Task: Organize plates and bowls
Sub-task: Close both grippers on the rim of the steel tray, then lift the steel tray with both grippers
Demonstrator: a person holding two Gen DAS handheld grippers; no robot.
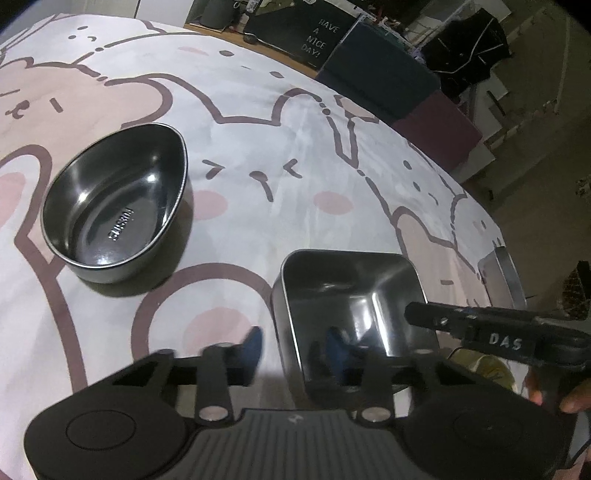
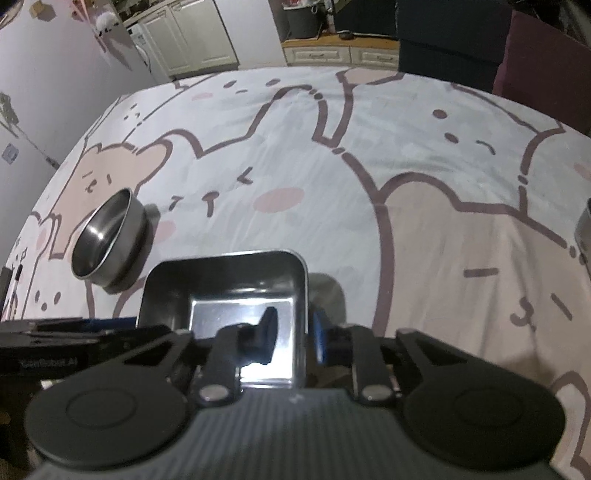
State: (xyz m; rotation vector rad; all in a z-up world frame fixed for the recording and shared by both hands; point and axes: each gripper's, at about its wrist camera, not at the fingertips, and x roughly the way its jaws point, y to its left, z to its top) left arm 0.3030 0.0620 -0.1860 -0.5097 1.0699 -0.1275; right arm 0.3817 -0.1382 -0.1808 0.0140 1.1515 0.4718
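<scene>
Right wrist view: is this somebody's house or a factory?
Probably a house, likely a kitchen or dining area. White cupboards stand behind, a cartoon tablecloth covers the table, and metal dishes sit on it: a round bowl and a square dish.

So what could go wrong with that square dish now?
1. The left gripper and the right gripper each straddle a thin, shiny wall of the dish. If they pull unevenly, it might slip or tip.
2. The bowl sits close by, so a careless swing could knock it.
3. A metal tray lies near the cloth's edge, and a bump might push it off.
</scene>
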